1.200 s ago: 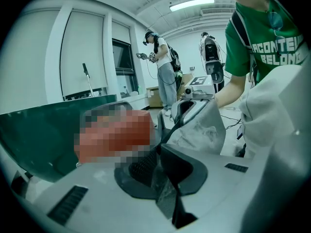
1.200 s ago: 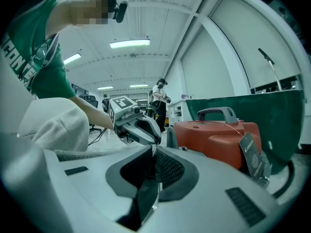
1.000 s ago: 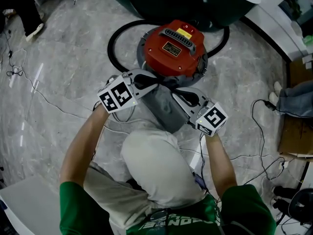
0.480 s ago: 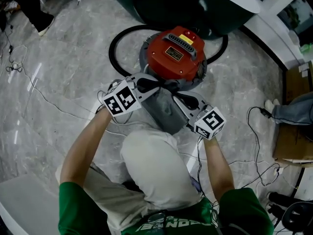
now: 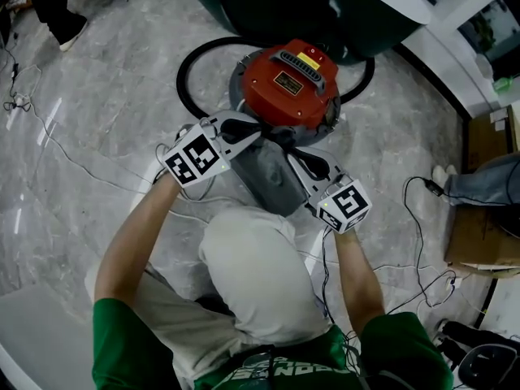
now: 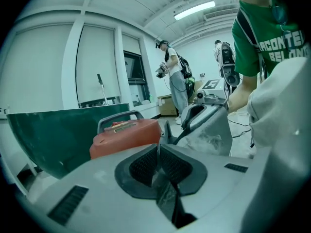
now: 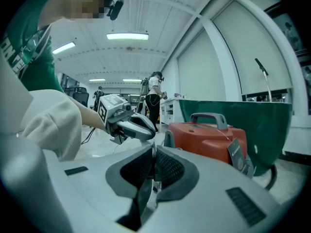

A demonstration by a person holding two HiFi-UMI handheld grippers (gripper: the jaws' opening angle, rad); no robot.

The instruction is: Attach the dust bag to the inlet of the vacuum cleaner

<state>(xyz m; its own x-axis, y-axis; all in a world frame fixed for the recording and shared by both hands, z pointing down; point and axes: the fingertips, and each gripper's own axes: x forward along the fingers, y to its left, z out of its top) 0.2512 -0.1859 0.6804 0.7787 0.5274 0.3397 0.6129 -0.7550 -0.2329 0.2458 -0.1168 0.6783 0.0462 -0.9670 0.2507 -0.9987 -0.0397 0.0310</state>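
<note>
Grip: left gripper (image 6: 158,155) and right gripper (image 7: 153,163) each pinch bag (image 5: 272,177) edge, jaws closed on cloth. Bag at vacuum's (image 5: 291,84) 6 o'clock. Looks light, limp; best held near mouth rim.

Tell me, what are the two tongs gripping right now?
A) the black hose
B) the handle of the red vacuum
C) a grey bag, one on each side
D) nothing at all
C: the left tongs and the right tongs are each closed on an edge of the grey dust bag, which hangs between them just in front of the red vacuum cleaner.
</note>
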